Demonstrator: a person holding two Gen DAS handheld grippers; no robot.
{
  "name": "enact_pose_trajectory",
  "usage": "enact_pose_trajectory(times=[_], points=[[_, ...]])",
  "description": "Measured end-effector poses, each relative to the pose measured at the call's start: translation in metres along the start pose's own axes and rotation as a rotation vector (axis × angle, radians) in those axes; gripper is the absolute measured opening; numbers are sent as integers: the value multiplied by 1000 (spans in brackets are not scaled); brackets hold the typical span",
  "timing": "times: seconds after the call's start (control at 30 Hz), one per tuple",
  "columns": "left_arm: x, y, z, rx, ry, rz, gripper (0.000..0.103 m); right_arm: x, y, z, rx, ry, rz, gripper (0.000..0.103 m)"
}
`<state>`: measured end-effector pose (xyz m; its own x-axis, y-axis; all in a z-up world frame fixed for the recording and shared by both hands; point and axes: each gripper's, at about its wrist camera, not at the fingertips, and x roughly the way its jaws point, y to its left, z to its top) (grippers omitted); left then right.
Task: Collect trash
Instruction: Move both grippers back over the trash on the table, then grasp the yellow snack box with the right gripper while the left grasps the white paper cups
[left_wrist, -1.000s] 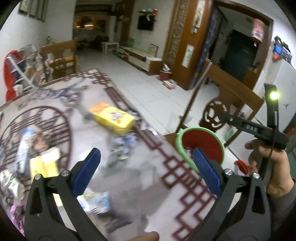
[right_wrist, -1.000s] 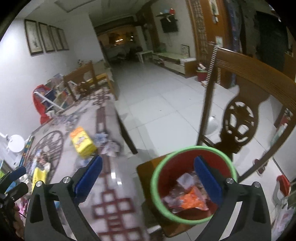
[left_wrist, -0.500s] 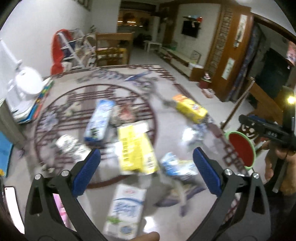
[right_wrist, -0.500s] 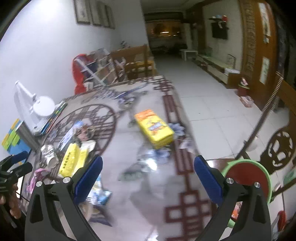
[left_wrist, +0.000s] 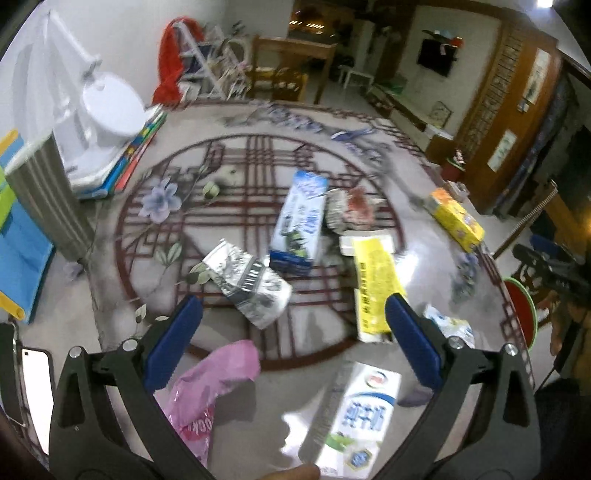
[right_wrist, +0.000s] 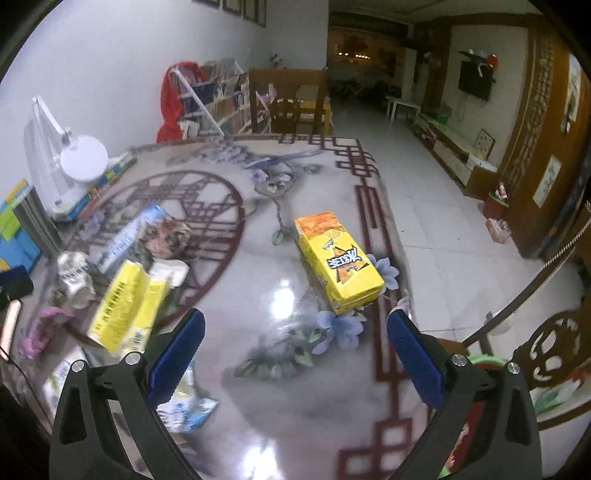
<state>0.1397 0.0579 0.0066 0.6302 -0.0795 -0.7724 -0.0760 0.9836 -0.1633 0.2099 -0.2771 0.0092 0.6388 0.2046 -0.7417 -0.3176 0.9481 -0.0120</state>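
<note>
Left wrist view: your left tool (left_wrist: 293, 323) hangs over the bench (left_wrist: 110, 325) with its blue pads spread wide and nothing between them.
Nearest to left tool: the white milk carton (left_wrist: 356, 417) lies just below and slightly right of the gap, its long axis running roughly toward you; the pink plastic bag (left_wrist: 207, 384) lies beside it, under the left pad.
Next out: the crumpled grey wrapper (left_wrist: 249, 284) sits almost dead ahead between the pads; the long yellow pack (left_wrist: 373, 288) lies to its right, long axis pointing away from you.
Farther: the blue-and-white carton (left_wrist: 301, 225) lies past the wrapper, also lengthwise away.
Right wrist view: your right tool (right_wrist: 295, 347) is likewise spread wide and empty, over a bare glossy patch of bench.
Ahead of right tool: the yellow drink box (right_wrist: 338, 260) lies forward and slightly right of the gap, long axis slanting away to the left.
Bin: the green-rimmed red bin (left_wrist: 521, 314) sits off the bench edge on your right, by the right tool.
Judgement: the left tool looks nearer the main pile, the right nearer the drink box and bin; for the wrapper, a short drop forward should do.
Pose: both tools point down and forward, tilted over the bench.
</note>
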Motion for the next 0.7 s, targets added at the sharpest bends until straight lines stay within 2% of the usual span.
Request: enact_pose_trajectory(times=[0.2, 0.4, 0.7], points=[[42, 20, 10, -90, 66, 40, 98, 42, -15, 14, -28, 35, -31, 96], [76, 29, 18, -108, 131, 75, 98, 83, -30, 24, -15, 88, -42, 96], [94, 53, 16, -205, 148, 88, 98, 118, -42, 31, -10, 128, -50, 96]])
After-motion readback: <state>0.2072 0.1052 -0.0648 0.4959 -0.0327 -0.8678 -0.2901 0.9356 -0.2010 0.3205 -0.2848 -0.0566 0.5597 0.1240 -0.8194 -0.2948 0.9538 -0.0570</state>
